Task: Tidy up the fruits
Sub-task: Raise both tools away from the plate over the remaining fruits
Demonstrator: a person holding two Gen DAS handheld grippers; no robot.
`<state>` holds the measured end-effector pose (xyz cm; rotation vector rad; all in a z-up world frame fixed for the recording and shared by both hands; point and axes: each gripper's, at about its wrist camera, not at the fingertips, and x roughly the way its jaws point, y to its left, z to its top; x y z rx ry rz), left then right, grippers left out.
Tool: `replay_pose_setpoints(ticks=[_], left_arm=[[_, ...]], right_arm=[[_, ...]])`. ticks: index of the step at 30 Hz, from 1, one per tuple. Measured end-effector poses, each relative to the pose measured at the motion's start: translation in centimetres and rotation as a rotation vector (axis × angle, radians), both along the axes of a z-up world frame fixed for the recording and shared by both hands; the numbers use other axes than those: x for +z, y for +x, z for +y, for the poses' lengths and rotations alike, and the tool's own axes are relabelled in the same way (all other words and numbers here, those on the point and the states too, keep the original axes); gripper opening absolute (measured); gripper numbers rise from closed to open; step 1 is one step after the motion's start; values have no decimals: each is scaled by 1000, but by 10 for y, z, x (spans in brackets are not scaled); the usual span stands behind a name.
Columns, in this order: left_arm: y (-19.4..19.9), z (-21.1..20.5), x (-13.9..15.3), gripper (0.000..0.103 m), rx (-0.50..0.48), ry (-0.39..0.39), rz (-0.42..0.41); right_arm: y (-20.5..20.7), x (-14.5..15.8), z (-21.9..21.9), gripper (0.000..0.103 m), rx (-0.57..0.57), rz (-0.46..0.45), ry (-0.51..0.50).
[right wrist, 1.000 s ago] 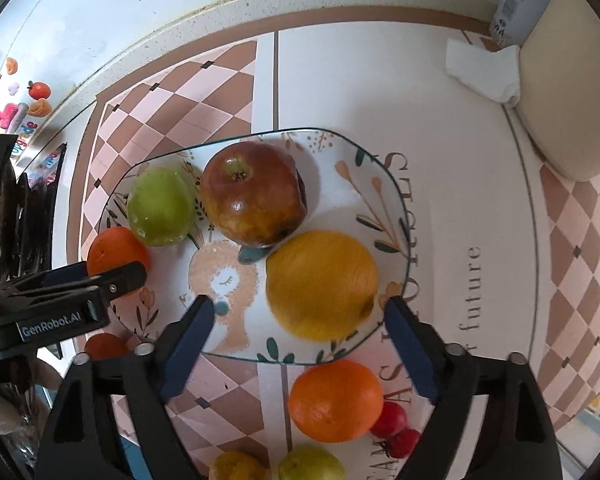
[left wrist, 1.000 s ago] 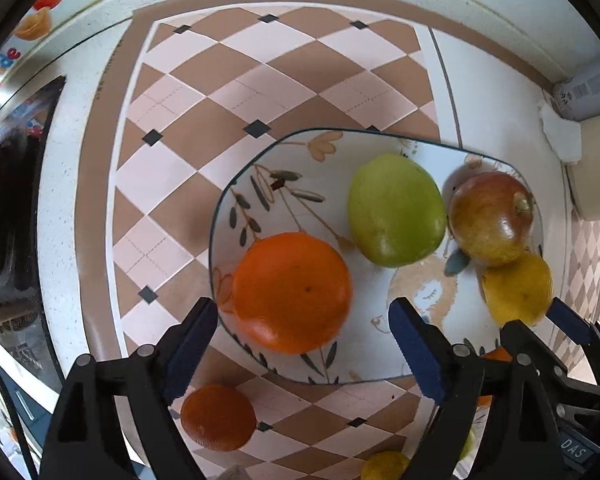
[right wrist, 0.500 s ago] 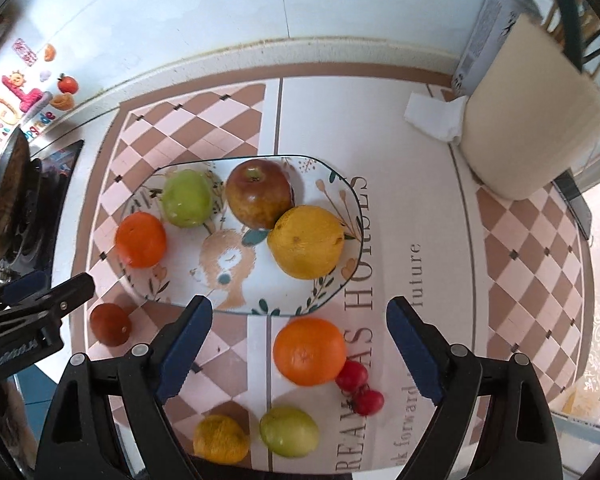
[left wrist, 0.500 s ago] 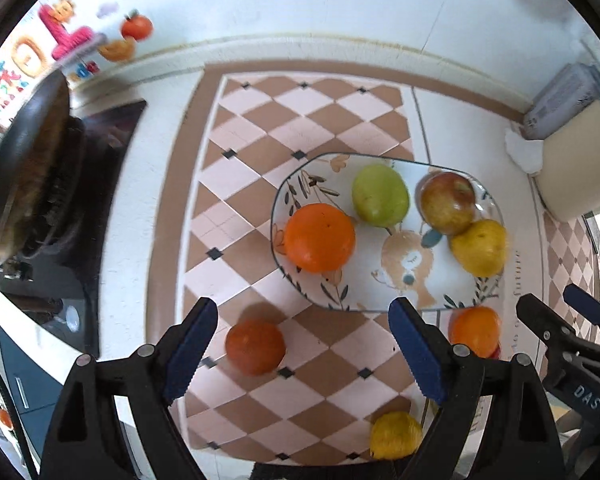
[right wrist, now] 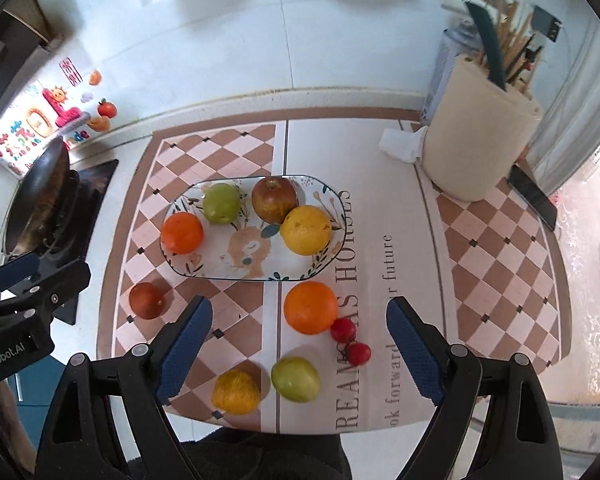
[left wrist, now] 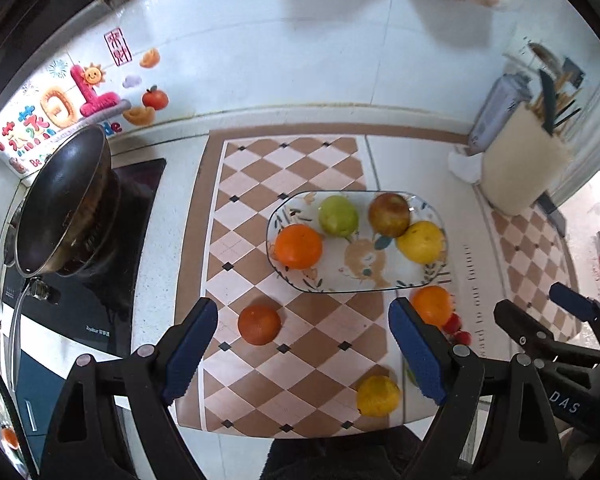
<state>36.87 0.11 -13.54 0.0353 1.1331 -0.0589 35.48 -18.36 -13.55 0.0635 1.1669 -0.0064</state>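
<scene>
Counter (right wrist: 380, 148) under a checkered mat (right wrist: 236, 152). Plate (right wrist: 204, 272) bearing orange (right wrist: 181, 233), green apple (right wrist: 221, 203), red apple (right wrist: 275, 200), lemon (right wrist: 305, 230). Both hand-held grippers, left (left wrist: 303, 348) and right (right wrist: 300, 350), released, empty, above loose fruit (right wrist: 309, 307) near the plate.

Both wrist views high above the bench (left wrist: 168, 240), facing steeply down, left view set further left and taking in the pan (left wrist: 60, 200), both sharing the plate (right wrist: 324, 264) and loose fruit
</scene>
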Motion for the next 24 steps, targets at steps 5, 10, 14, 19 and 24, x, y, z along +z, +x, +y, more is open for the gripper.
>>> replay_pose_setpoints(ticks=[5, 10, 14, 19, 24], left_arm=[[-20, -5, 21, 87, -20, -12, -44], [-35, -9, 38, 87, -29, -30, -79], [-44, -9, 50, 87, -32, -45, -102], [-49, -11, 57, 87, -28, -23, -137], [-49, -10, 57, 87, -15, -23, -133]], right_arm=[[-24, 29, -4, 91, -10, -52, 0], [-42, 58, -3, 91, 0, -104, 1], [-52, 78, 0, 91, 11, -135, 8], [-57, 91, 1, 91, 15, -156, 25], [-55, 91, 1, 91, 20, -154, 45]])
